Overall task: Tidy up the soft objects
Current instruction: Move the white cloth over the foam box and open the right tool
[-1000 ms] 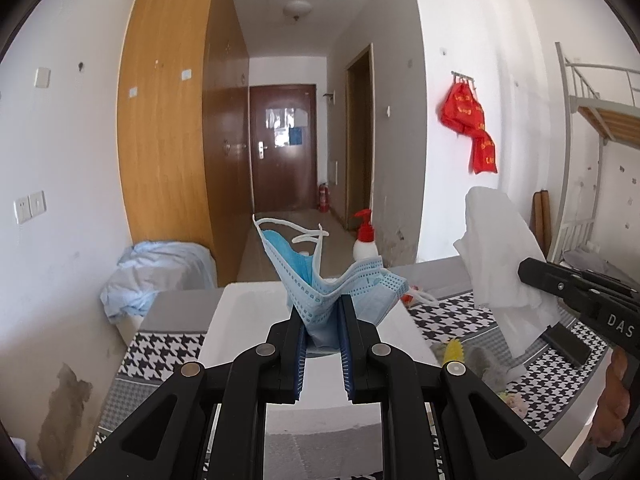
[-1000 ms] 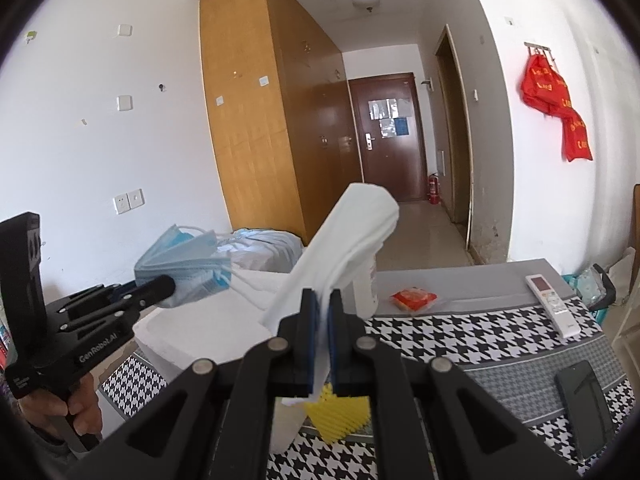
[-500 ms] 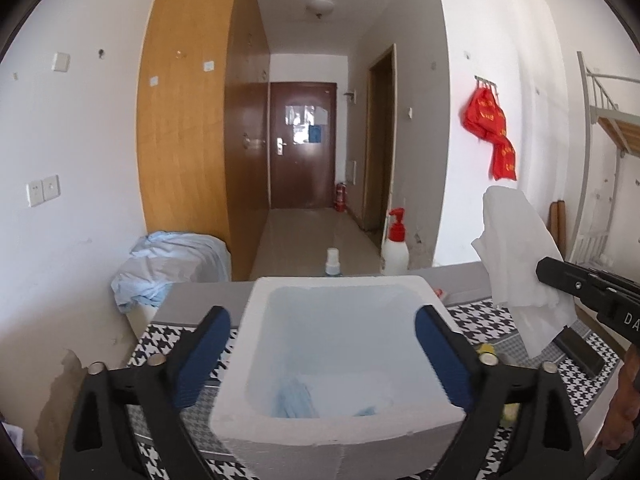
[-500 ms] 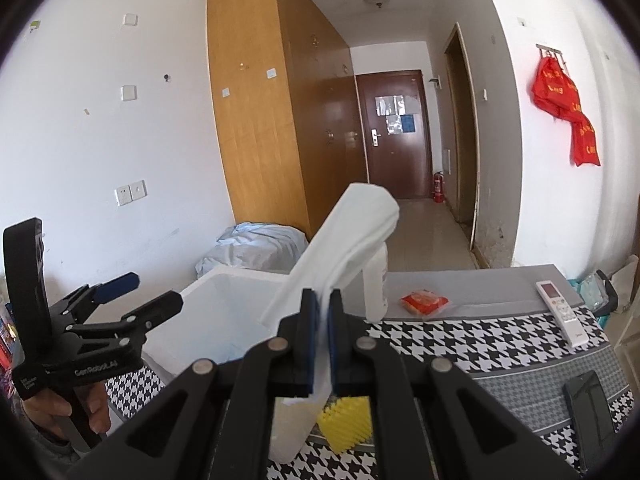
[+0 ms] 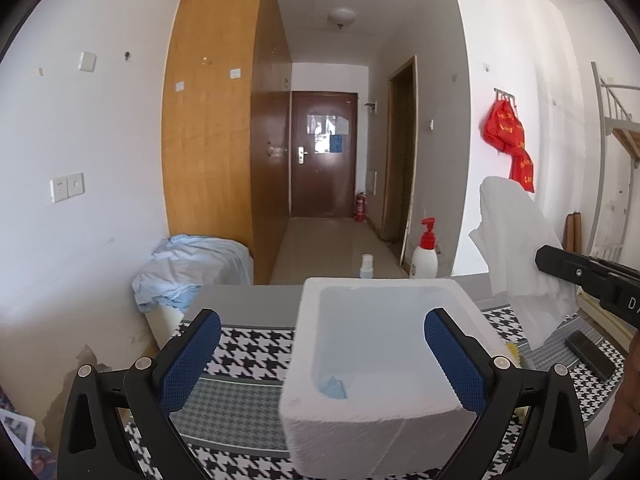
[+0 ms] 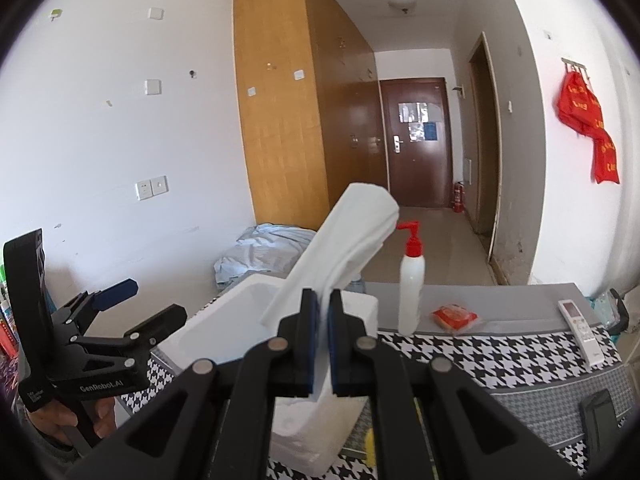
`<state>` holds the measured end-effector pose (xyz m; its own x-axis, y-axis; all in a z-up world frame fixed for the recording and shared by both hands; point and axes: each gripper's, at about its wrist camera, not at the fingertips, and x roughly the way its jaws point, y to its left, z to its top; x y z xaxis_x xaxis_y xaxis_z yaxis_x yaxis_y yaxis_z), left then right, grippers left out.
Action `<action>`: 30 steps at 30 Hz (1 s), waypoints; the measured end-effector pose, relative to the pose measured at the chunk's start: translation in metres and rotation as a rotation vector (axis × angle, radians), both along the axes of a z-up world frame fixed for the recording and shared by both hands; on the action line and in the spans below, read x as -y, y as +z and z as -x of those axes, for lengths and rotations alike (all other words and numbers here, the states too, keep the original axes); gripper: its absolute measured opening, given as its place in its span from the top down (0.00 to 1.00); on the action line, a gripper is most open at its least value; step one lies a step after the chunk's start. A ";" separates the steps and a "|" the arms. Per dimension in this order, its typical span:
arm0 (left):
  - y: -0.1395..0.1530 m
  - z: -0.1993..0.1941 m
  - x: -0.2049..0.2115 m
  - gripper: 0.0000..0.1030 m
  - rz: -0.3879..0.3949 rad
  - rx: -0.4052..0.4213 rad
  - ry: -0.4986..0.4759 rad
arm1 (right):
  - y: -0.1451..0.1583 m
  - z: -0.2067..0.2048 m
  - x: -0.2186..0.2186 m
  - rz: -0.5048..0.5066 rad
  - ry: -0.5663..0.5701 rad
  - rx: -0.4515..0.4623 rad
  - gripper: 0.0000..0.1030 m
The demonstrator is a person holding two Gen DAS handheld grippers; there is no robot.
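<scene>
- White cloth [image 6: 352, 236]: soft, folded, standing up out of my right gripper [image 6: 323, 344], whose fingers pinch its lower end; it hangs just beside the foam box [image 6: 224, 312], not yet over the opening.
- Foam box [image 5: 384, 416]: white, open-topped, on the checked table cover [image 5: 244, 352]; a blue face mask [image 5: 333, 386] lies in its near corner.
- Left gripper [image 5: 320, 360]: jaws opening, spread wide, nothing between them, off the box's left side.
- Step in hand, my judgement: carry the cloth over the middle of the box, lower it inside the walls, then let go, so that it does not drape over the rim.
- Writing: "GenRobot.AI" on the left gripper's body [image 6: 106, 386]; "DA" partly seen on the right gripper [image 5: 632, 302]; the pump bottle's [image 6: 411, 280] label is unreadable.
</scene>
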<state>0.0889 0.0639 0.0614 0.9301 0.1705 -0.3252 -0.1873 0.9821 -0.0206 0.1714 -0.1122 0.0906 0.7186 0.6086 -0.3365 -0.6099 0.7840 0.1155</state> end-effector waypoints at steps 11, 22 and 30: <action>-0.001 0.019 -0.013 0.01 0.001 0.015 0.030 | -0.002 -0.001 -0.023 0.017 0.047 -0.013 0.92; -0.010 0.026 -0.029 0.01 0.034 0.005 0.045 | -0.012 -0.010 -0.048 0.059 0.071 -0.047 0.92; -0.015 0.028 -0.036 0.01 0.043 0.000 0.057 | -0.020 -0.014 -0.058 0.080 0.088 -0.086 0.92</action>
